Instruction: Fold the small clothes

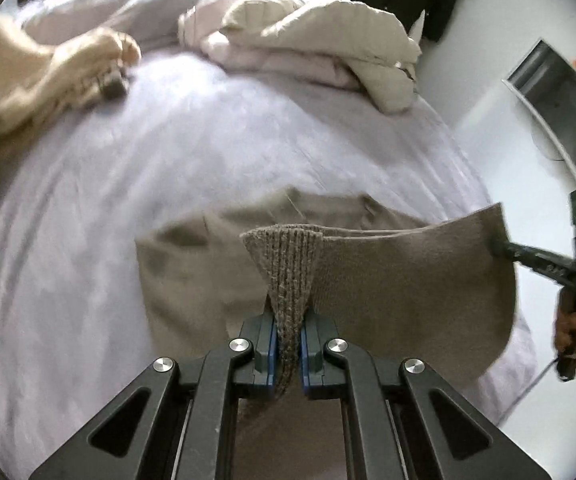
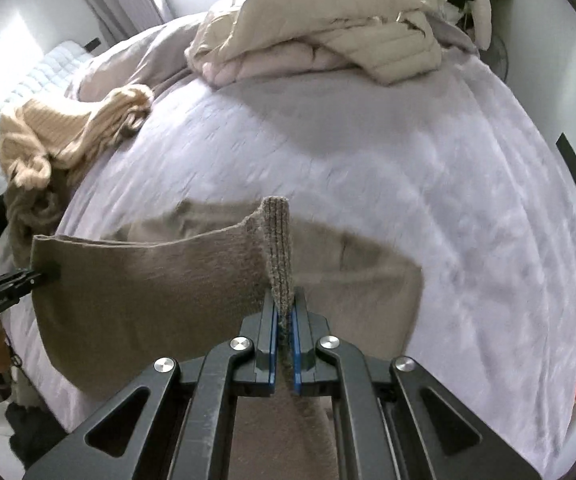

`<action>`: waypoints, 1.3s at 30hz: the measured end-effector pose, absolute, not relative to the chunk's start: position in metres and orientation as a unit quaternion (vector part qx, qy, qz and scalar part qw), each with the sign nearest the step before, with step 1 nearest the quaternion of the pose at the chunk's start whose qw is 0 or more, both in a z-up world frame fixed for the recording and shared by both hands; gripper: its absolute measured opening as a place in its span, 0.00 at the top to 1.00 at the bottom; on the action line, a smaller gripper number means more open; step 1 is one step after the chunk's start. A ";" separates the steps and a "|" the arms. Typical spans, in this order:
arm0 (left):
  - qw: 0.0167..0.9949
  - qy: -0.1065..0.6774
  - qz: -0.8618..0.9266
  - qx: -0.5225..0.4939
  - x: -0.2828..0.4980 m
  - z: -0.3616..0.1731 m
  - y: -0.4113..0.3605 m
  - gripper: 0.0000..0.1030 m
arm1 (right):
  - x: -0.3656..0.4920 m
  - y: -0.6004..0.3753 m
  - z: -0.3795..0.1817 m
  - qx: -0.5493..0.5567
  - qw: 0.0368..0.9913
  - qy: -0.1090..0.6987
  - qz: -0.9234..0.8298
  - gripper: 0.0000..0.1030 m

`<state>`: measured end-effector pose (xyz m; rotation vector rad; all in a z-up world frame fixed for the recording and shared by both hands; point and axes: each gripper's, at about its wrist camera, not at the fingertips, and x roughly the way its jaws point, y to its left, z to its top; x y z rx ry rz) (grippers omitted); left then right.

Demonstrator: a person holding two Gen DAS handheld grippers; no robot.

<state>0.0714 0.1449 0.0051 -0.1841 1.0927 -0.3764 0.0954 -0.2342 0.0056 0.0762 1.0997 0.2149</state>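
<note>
Two corners of the taupe knit garment (image 1: 408, 280) are pinched, left gripper (image 1: 287, 332) then right gripper (image 2: 284, 322) each clamped on ribbed hem, lifted over the near bed (image 1: 167, 160); uneven pulling could slip a corner free, skewing the fold.

Brown garment (image 1: 408, 280): matt ribbed knit; bedsheet (image 1: 167, 180): smooth cloth.

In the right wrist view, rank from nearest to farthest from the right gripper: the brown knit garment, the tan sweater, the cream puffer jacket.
1. Brown knit garment: clamped between the right gripper fingers, stretching left.
2. Tan sweater: heaped at the bed's left edge, farther up.
3. Cream puffer jacket: at the far end of the bed, top centre.
</note>
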 end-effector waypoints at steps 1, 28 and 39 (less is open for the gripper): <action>0.836 0.514 -0.173 -0.085 0.079 0.002 0.145 0.91 | 0.105 -0.235 0.001 0.041 0.846 0.522 0.100 0.94; 0.801 0.597 0.006 -0.042 0.093 -0.094 0.205 0.19 | 0.129 -0.294 -0.082 0.173 0.800 0.574 0.021 0.44; 0.708 0.644 0.019 -0.288 -0.052 -0.110 0.234 0.19 | -0.049 -0.312 -0.109 0.407 0.700 0.585 0.047 0.44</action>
